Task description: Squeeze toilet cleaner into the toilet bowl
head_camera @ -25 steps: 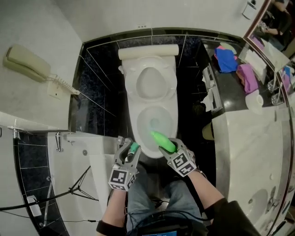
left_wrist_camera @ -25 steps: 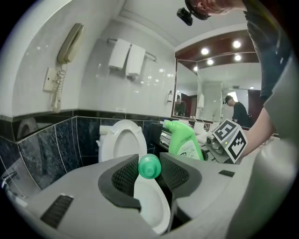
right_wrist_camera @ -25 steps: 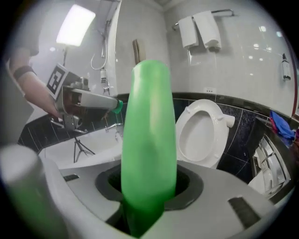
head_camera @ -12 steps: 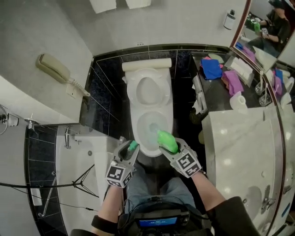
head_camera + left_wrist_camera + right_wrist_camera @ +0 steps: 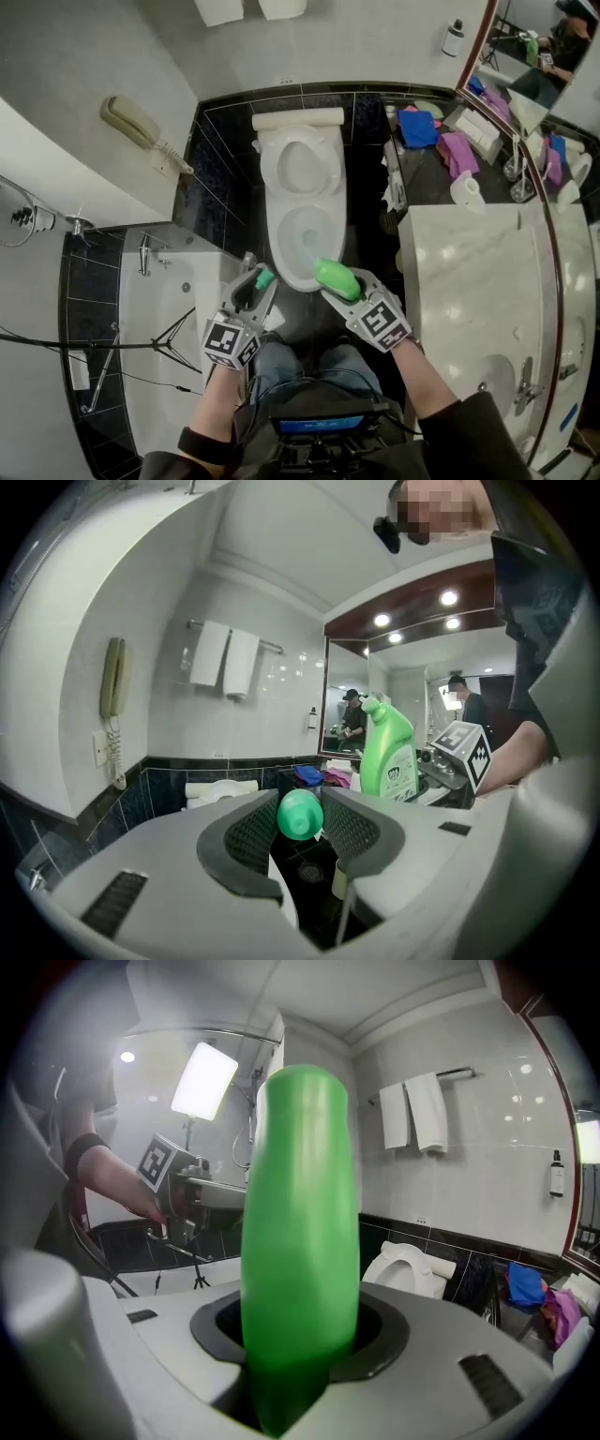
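The white toilet [image 5: 300, 202] stands below me with seat and lid up, its bowl [image 5: 305, 246] open. My right gripper [image 5: 345, 291] is shut on the green cleaner bottle [image 5: 334, 276], which hangs just in front of the bowl's near rim. In the right gripper view the bottle [image 5: 300, 1204] fills the middle, clamped between the jaws. My left gripper [image 5: 260, 279] is shut on the small green cap [image 5: 300, 814], to the left of the bottle [image 5: 387, 752] and apart from it. The bottle's spout is hidden in the head view.
A marble counter [image 5: 478, 281] with a sink runs along the right, with blue and purple cloths [image 5: 431, 136] at its far end. A bathtub [image 5: 159, 300] and a tripod [image 5: 141, 370] are on the left. A wall phone [image 5: 131, 120] hangs at the far left.
Both grippers have lifted up and back from the bowl with the bottle and cap still held. The toilet now looks smaller and farther below.
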{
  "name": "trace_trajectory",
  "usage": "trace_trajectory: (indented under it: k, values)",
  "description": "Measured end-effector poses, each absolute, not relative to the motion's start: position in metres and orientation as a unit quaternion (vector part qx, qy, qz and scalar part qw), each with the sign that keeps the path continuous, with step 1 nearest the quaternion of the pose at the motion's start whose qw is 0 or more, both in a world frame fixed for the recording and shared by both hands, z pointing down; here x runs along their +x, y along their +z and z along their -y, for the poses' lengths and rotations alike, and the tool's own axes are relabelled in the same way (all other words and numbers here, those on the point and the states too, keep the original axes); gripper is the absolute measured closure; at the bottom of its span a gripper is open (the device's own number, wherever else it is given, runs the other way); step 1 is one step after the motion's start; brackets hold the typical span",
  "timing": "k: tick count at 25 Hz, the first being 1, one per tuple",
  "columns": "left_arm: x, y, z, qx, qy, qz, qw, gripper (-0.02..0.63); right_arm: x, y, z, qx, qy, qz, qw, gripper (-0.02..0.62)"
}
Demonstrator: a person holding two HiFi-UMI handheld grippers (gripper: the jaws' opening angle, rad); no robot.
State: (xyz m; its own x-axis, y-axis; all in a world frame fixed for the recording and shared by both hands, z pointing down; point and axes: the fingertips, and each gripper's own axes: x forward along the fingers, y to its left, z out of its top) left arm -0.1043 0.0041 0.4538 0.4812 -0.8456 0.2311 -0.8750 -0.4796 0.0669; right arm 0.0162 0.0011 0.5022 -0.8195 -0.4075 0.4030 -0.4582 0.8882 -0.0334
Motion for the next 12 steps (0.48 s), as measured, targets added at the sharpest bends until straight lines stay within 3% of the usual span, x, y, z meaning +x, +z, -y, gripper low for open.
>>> trace_trajectory:
  k: [12]
  values:
    - [-0.152, 0.424, -0.024, 0.871, 0.070, 0.479, 0.079, 0.456, -0.010, 0.504, -0.032, 0.237, 0.086, 0.943, 0.215, 0.399]
